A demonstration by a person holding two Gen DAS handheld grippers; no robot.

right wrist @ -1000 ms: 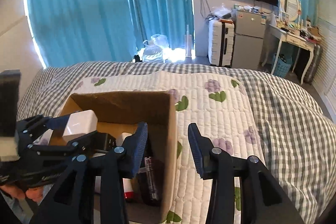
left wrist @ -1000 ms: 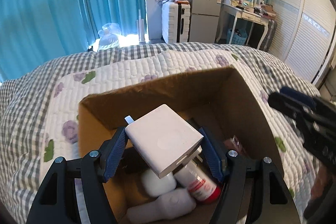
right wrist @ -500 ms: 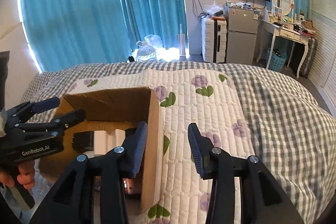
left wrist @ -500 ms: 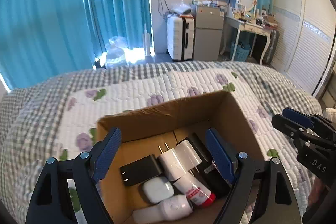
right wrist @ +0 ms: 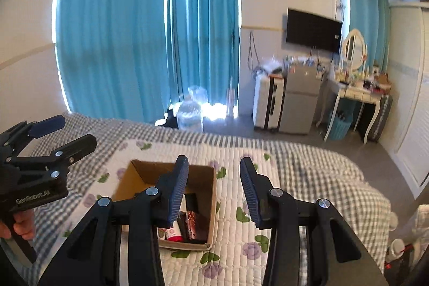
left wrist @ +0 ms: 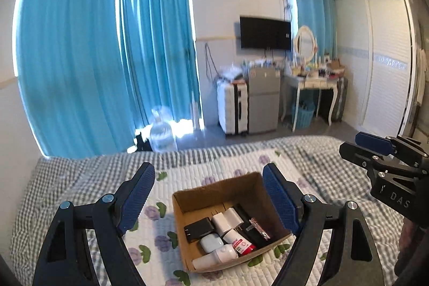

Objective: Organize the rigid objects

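A brown cardboard box (left wrist: 268, 189) sits on the quilted bed and also shows in the right wrist view (right wrist: 150, 170). Inside lie a white charger (left wrist: 228, 220), a black adapter (left wrist: 198, 228), a white case (left wrist: 211, 243), a red-and-white tube (left wrist: 242, 243) and other small items. My left gripper (left wrist: 209, 195) is open and empty, raised well above the box. My right gripper (right wrist: 213, 189) is open and empty, above the box's right side; it also shows at the right edge of the left wrist view (left wrist: 375, 149).
The bed carries a white floral quilt (right wrist: 268, 168) over a grey checked blanket (right wrist: 321, 178). Beyond the bed stand teal curtains (left wrist: 80, 58), a white suitcase (left wrist: 232, 106), a small fridge (left wrist: 262, 101) and a dressing table (left wrist: 313, 87).
My left gripper opened and dropped the white charger into the box. Both grippers then rose and drew back, so the box looks smaller.
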